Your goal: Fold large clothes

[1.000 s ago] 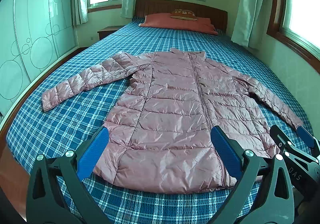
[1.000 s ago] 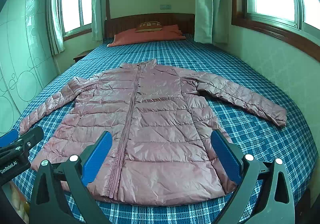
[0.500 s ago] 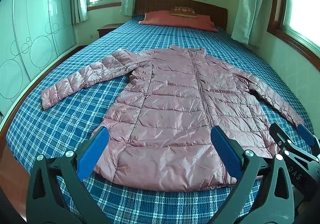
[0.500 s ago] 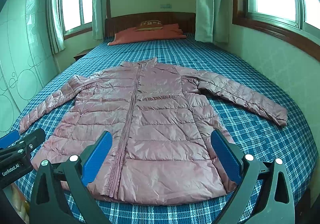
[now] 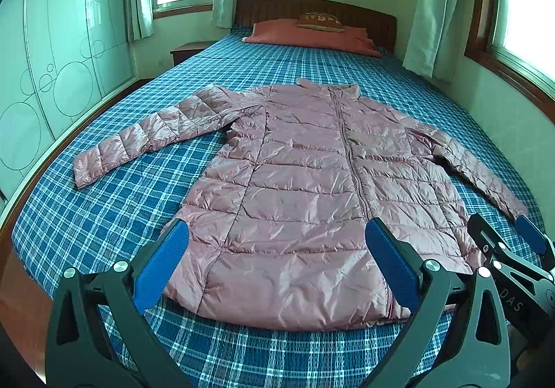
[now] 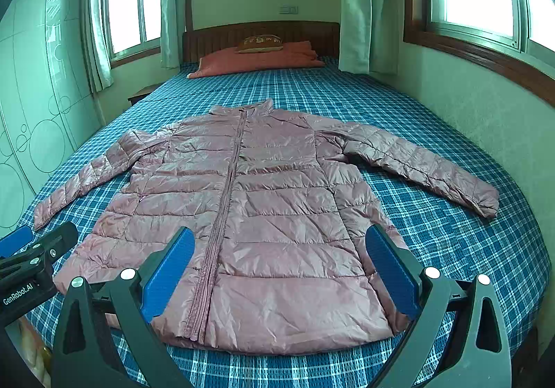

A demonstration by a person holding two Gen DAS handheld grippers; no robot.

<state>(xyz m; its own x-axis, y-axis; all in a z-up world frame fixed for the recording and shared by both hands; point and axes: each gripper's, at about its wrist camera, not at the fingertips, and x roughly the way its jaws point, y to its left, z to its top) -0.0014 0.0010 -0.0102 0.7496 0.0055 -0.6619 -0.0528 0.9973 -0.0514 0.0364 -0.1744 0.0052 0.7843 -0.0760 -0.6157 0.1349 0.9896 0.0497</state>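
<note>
Blue checked bedding (image 5: 114, 200) covers a wide bed, and on it we see a pink quilted jacket (image 5: 305, 200) lying flat, front side up, zipper closed, collar toward the wooden headboard (image 6: 260, 34) and hem toward us. Both sleeves are spread out to the sides. An orange pillow (image 6: 256, 60) lies at the head of the bed.

From the left wrist camera we see all of the jacket's left-hand sleeve (image 5: 152, 134) down to its cuff, and the right gripper (image 5: 517, 249) enters at the lower right edge, above the hem corner. From the right wrist camera we see instead the whole other sleeve (image 6: 423, 166) near the wall, and the left gripper (image 6: 31, 249) shows at the lower left.

We hold both grippers with the jaws spread wide and nothing between them. The left gripper (image 5: 274, 263) frames the hem left of the zipper; the right gripper (image 6: 277, 266) frames the hem right of it. Whether the fingers touch the cloth, we cannot tell.
</note>
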